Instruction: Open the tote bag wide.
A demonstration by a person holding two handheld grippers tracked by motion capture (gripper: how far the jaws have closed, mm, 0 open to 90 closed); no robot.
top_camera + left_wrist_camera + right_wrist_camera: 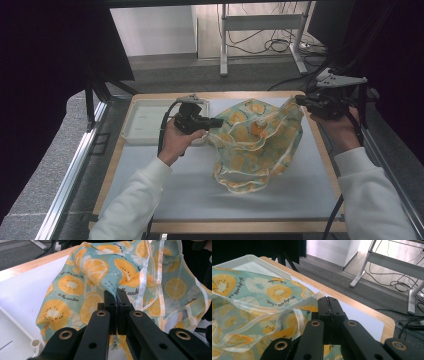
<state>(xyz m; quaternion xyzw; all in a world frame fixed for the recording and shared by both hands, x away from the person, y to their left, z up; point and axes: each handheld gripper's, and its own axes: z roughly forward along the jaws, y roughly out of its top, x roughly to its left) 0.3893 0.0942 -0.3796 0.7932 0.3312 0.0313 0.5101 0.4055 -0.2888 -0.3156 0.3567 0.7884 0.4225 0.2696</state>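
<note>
A teal cloth printed with orange slices (pixel 252 145), edged with pale ribbon straps, hangs stretched between both grippers over the white table top, its lower part resting on it. My left gripper (pixel 220 122) is shut on the cloth's left edge; in the left gripper view the jaws of that gripper (pixel 116 293) pinch a fold of the cloth (pixel 95 267). My right gripper (pixel 299 100) is shut on the cloth's right top corner, and in the right gripper view its jaws (pixel 328 301) clamp the hem of the cloth (pixel 262 290).
A white tray (pixel 145 125) sits at the table's back left, just behind my left hand. The wooden table edge (pixel 325 155) runs along the right. Beyond the table stand a metal desk frame (pixel 260 30) and floor cables.
</note>
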